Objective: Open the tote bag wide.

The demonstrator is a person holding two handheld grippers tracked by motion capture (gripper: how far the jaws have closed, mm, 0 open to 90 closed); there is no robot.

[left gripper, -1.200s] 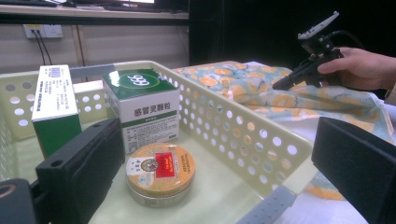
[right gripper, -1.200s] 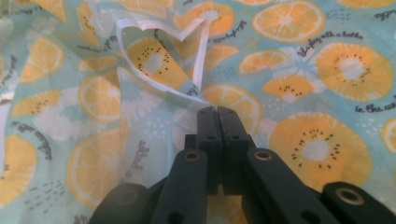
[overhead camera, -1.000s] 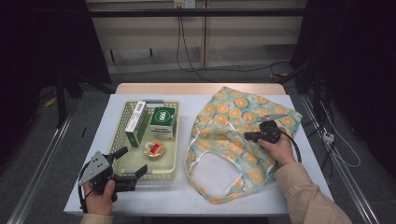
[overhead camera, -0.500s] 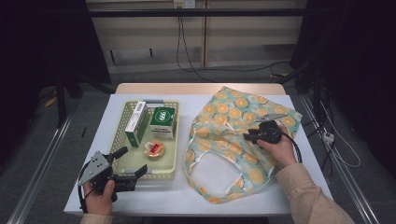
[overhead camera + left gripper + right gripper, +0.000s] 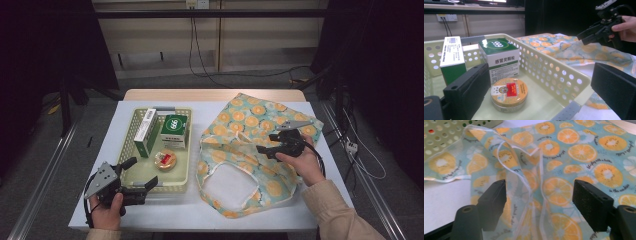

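judging by the layout, packing had barely begun: the fruit-print bag (image 5: pixel 250 150) lay flat on the worktop under the right gripper (image 5: pixel 267 146), whose jaws had just opened wide, empty. beyond the left gripper (image 5: pixel 137 177), jaws wide, the basket (image 5: pixel 181 176) kept both boxes (image 5: pixel 160 130) and the tin (image 5: pixel 164 159).

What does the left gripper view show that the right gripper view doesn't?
Left gripper view alone: the round orange tin, the green-topped white box, the tall white-and-green box, and the right tongs in a hand. Right gripper view alone: the bag's raised white-trimmed fold between open jaws. Both: the fruit-print fabric bag and the perforated pale plastic basket.
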